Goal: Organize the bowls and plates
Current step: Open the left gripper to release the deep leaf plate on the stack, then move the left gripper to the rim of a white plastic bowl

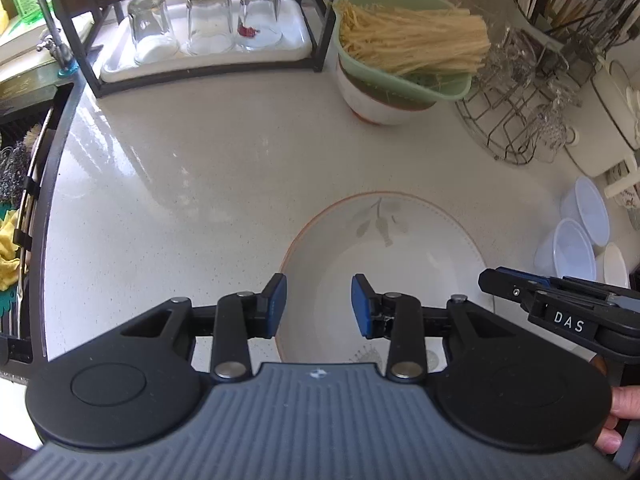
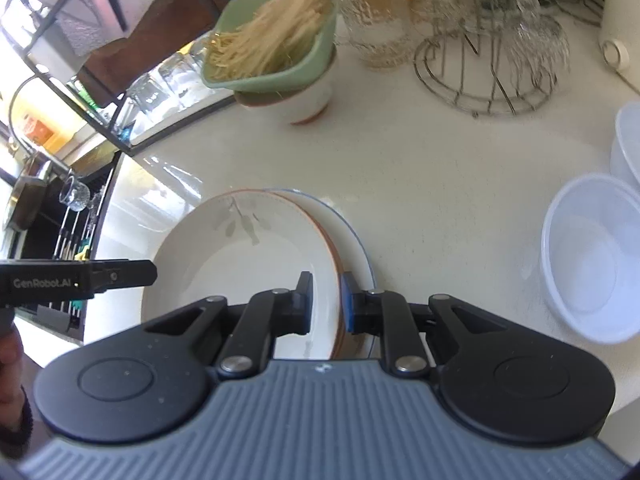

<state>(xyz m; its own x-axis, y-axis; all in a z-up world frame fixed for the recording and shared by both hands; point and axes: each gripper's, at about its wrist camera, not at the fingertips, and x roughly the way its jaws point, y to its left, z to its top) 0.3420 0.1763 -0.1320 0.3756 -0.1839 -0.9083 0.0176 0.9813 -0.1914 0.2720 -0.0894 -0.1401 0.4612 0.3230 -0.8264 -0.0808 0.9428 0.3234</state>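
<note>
A white plate with an orange rim and a leaf print (image 1: 384, 248) lies on the counter; in the right wrist view (image 2: 240, 256) it rests on a blue-rimmed plate (image 2: 352, 236). My left gripper (image 1: 319, 306) is open and empty, hovering over the plate's near left part. My right gripper (image 2: 325, 300) has its fingers a small gap apart on either side of the orange-rimmed plate's right rim; contact is unclear. It also shows in the left wrist view (image 1: 504, 284). Several white plastic bowls (image 2: 588, 256) stand to the right, also seen in the left wrist view (image 1: 576, 248).
A green dish of dry noodles (image 1: 404, 44) sits on a white bowl (image 1: 372, 100) at the back. A wire glass rack (image 1: 516, 116), a tray of upturned glasses (image 1: 204, 28) and a utensil holder (image 1: 560, 4) line the back. The sink (image 1: 20, 184) is left.
</note>
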